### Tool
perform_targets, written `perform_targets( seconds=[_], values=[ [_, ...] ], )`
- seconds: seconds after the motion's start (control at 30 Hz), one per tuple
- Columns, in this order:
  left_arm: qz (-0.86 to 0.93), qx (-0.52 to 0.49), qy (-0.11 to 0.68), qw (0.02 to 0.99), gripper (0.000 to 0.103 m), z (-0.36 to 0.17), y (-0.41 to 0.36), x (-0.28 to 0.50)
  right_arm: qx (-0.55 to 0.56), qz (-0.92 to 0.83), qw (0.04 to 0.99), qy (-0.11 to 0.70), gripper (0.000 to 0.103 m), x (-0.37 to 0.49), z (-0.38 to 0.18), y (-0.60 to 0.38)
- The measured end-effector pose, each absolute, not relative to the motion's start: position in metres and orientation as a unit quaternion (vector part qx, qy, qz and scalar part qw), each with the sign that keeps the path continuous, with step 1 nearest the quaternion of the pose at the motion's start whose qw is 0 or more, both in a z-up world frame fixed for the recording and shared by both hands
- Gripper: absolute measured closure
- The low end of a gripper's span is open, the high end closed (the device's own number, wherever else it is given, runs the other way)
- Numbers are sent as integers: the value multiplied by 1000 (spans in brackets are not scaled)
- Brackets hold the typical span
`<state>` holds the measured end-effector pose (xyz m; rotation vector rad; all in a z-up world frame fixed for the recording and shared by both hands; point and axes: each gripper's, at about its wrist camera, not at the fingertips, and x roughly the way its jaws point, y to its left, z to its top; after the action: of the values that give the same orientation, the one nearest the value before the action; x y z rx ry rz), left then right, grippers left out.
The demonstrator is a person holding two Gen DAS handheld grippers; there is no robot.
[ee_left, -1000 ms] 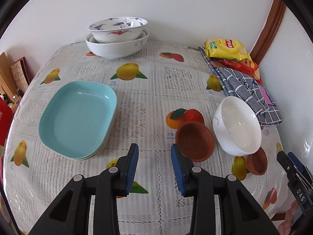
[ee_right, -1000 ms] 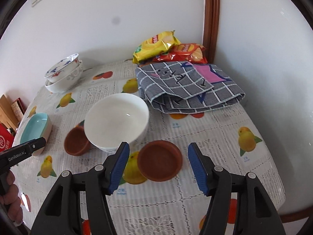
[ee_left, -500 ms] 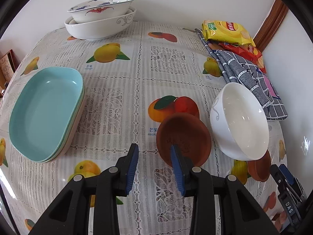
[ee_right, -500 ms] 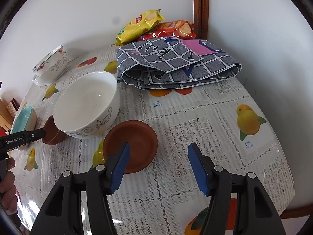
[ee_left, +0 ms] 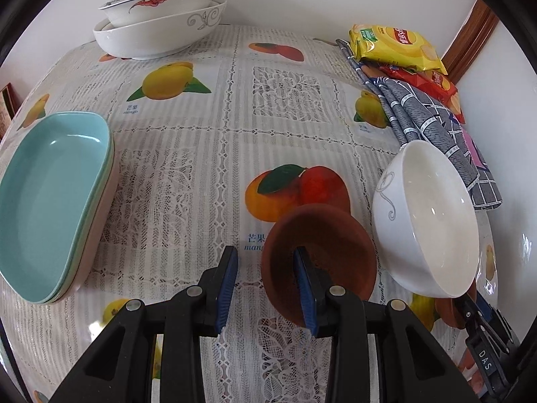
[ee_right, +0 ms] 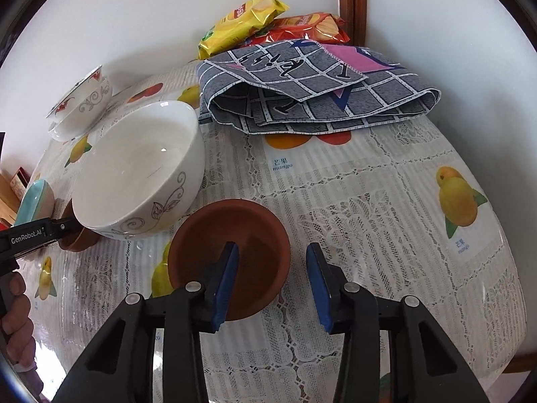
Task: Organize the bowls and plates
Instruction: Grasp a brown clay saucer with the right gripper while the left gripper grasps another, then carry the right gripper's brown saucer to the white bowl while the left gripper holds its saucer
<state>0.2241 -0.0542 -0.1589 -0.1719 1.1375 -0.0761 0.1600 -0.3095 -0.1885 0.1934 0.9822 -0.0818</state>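
The left hand-held gripper [ee_left: 265, 285] hangs low over the worktop [ee_left: 214, 141], jaws partly open. Its right finger sits inside the left brown saucer [ee_left: 319, 245] and its left finger is outside the rim, over the cloth, so the saucer's near wall stands between the pads, with a clear gap on the left side; nothing is gripped.

Over to the right hand-held gripper [ee_right: 273, 283]: its jaws have just been closing and now stand partly open. The left finger dips into the right brown saucer [ee_right: 231, 252] and the right finger is outside the rim over bare tablecloth [ee_right: 369, 208], with the saucer's right wall between them and a gap on the right side. No squeeze there either.

Both saucers are shallow, round, terracotta-brown and empty. The white bowl [ee_right: 137, 168], with a grey scroll pattern on its side, sits between the 2 saucers, close beside each, and it's empty.

On the left lies a stack of teal dishes [ee_left: 50, 198], the top 1 empty. At the back, a patterned bowl [ee_left: 161, 0] nests in a larger white bowl [ee_left: 157, 33]. A folded grey checked cloth [ee_right: 319, 90] lies on the right, with snack packets [ee_right: 241, 23] behind it.
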Motion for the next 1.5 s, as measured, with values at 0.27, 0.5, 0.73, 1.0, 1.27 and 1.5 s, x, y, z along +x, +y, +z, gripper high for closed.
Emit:
perform_targets(
  seconds=[0.27,0.5,0.73,1.0,1.27,1.5],
  values=[
    [-57,-82,528,843,81,-160,-60,225,91,-48,881,462,85,158,-189,-303],
    [-68,-106,527,841,92,-157,-52,217,96,-41,885,454,93,152,-182,-301],
    [-71,-93,510,852,94,-139,-50,206,95,-38,890,444,94,143,-170,-294],
    [-80,-96,496,859,94,-119,-42,190,98,-37,897,430,94,127,-150,-291],
    [-85,-85,468,876,94,-86,-40,175,97,-44,913,393,94,113,-111,-292],
    [-91,-77,442,889,94,-57,-42,167,90,-43,925,368,94,107,-81,-286]
  ],
)
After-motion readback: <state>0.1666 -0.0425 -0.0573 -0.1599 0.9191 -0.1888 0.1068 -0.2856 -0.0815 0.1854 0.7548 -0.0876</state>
